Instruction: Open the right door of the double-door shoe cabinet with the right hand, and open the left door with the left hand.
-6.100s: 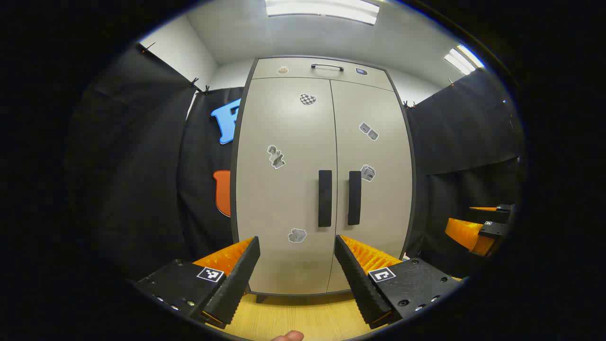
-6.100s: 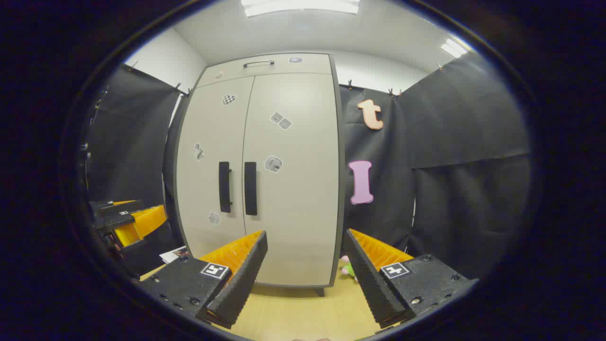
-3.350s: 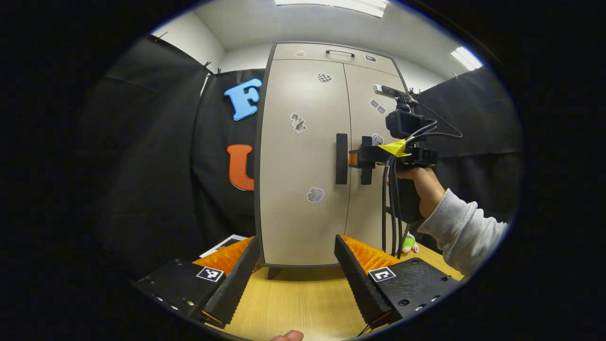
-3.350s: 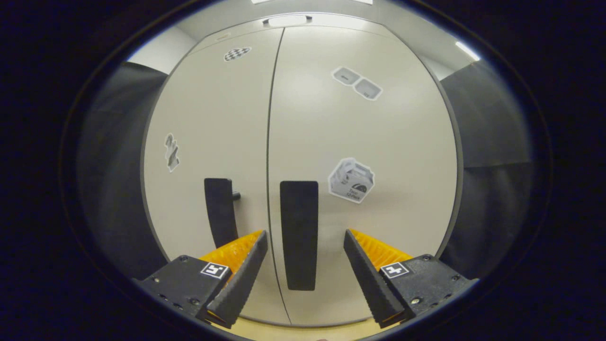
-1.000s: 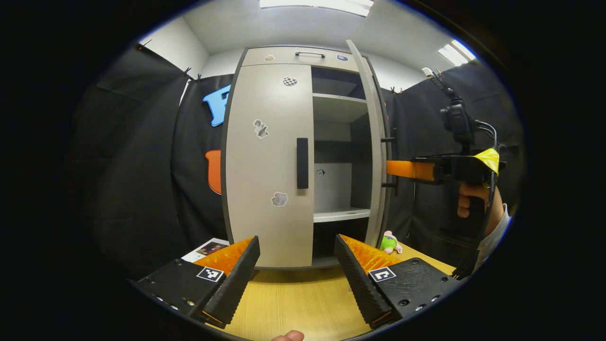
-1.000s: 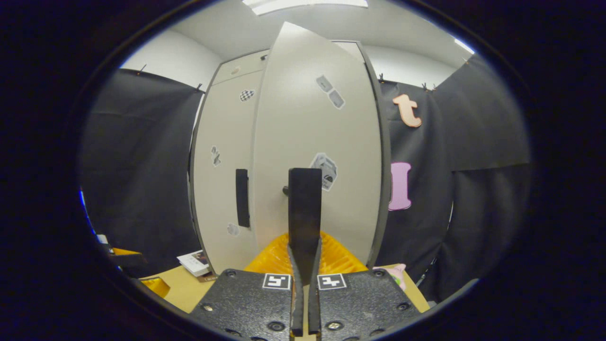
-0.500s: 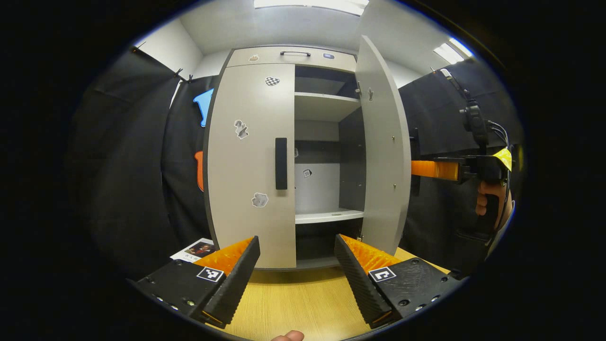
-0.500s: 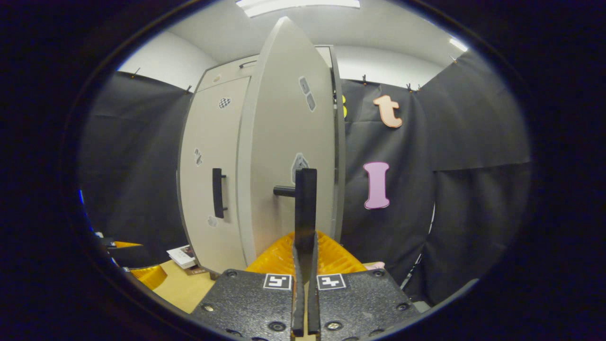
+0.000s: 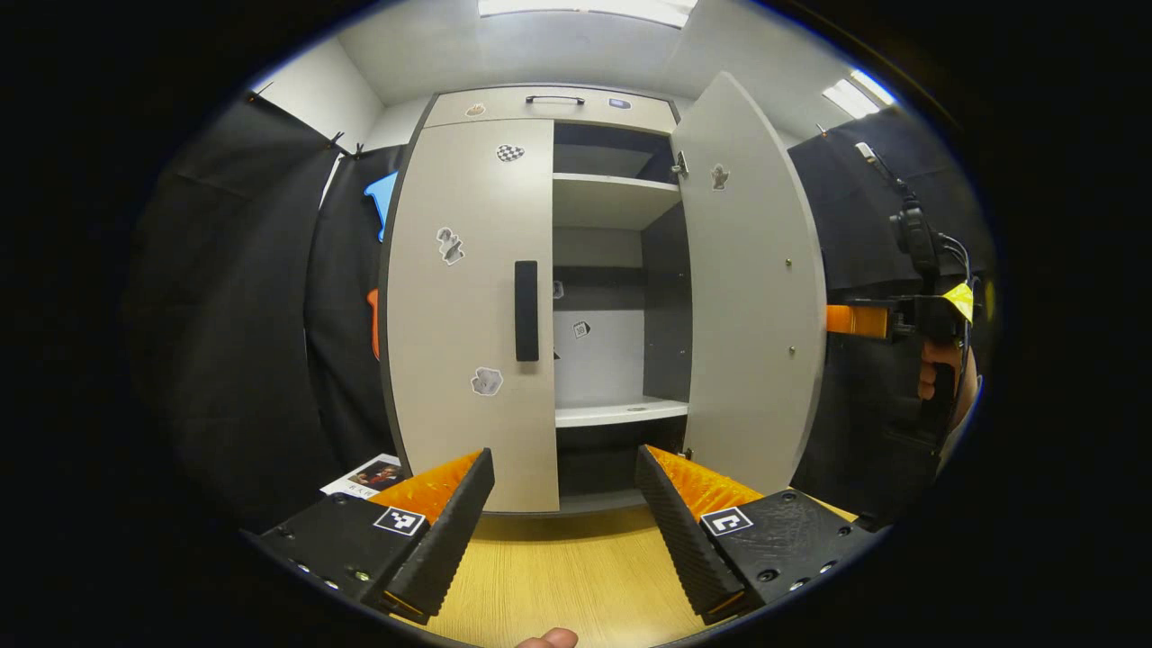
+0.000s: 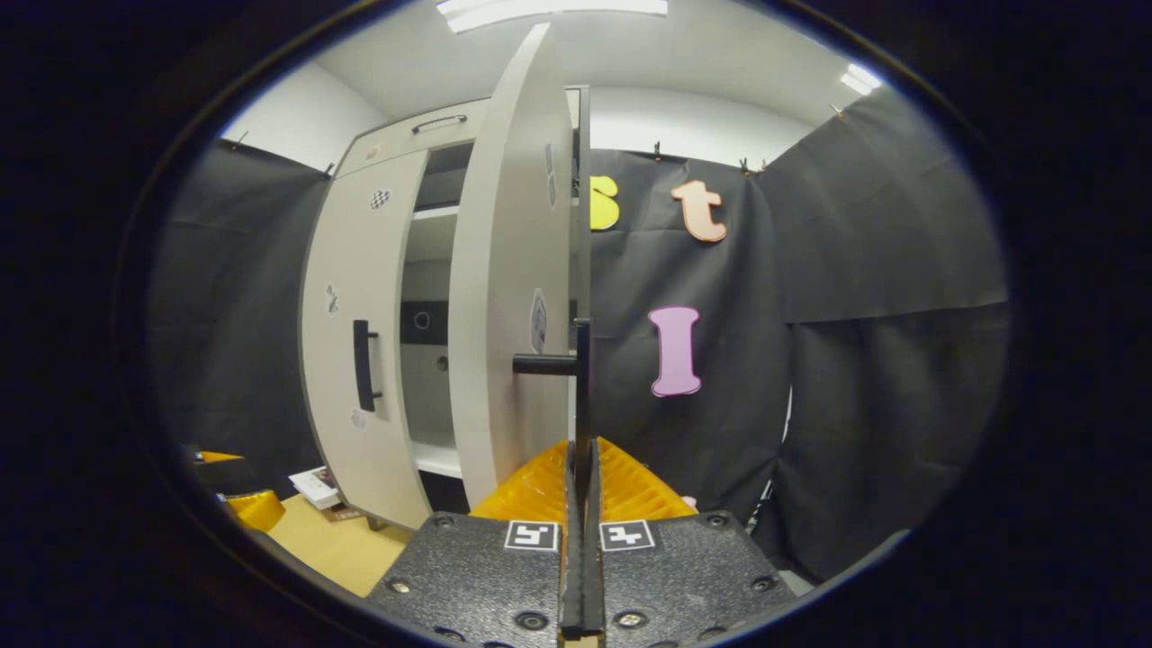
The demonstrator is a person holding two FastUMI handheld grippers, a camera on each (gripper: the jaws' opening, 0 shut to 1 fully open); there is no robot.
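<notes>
- One door is done; the left door (image 9: 468,315) is shut, its handle (image 9: 526,310) untouched; left gripper (image 9: 565,517) hangs well back over the tabletop (image 9: 558,585), fingers spread, so a skewed reach could miss.
- Right door (image 9: 751,297) stands wide; right gripper (image 10: 580,468) clamps its handle (image 10: 580,387); pulling further could strain the hinges.

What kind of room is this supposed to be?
Probably a small recording booth dressed as a home corner, not a lived-in room: black cloth walls hang around a tall shoe cabinet with bare shelves, standing on a wooden surface under ceiling strip lights.
</notes>
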